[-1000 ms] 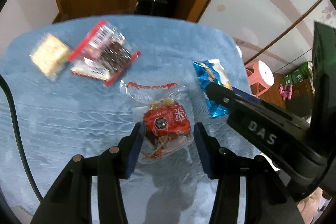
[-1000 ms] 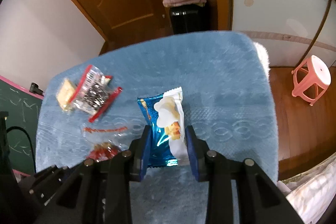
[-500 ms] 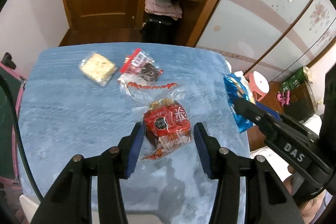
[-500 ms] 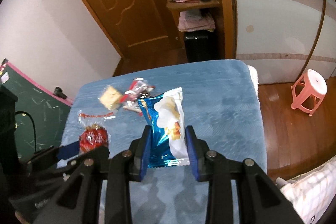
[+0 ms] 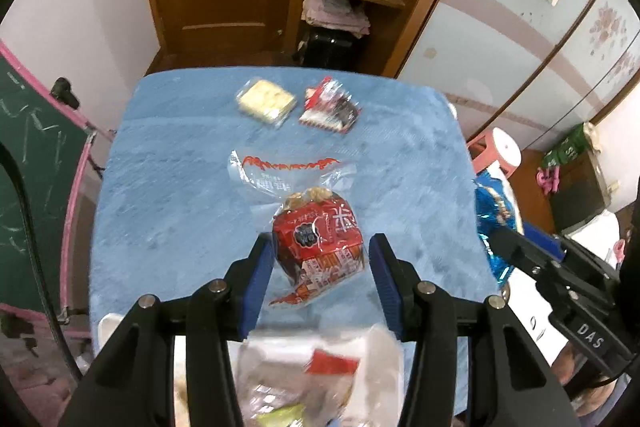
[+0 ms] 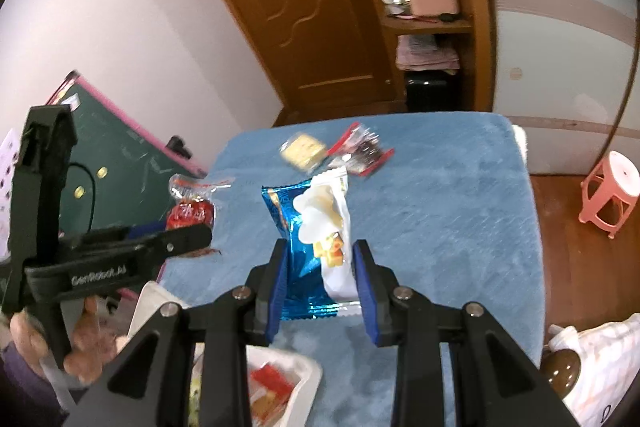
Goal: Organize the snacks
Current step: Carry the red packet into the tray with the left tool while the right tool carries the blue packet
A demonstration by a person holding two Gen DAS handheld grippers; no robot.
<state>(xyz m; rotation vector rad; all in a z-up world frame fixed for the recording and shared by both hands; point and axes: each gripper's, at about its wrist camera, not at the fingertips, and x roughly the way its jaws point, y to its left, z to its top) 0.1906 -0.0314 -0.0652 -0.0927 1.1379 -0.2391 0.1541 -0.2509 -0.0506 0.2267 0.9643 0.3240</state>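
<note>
Blue-padded left gripper (image 5: 316, 263) pinches red snack pack (image 5: 318, 241); right gripper (image 6: 320, 273) fingers clamp blue snack pack (image 6: 308, 227), both above bench (image 6: 460, 227), prob. for white bin (image 6: 310, 373).

A table covered with a blue fleecy cloth (image 5: 168, 163) carries, at its far end, a pale cracker packet (image 5: 266, 101) just left of a red-edged clear packet (image 5: 330, 105), and a white container (image 6: 304, 383) at its near edge.
</note>
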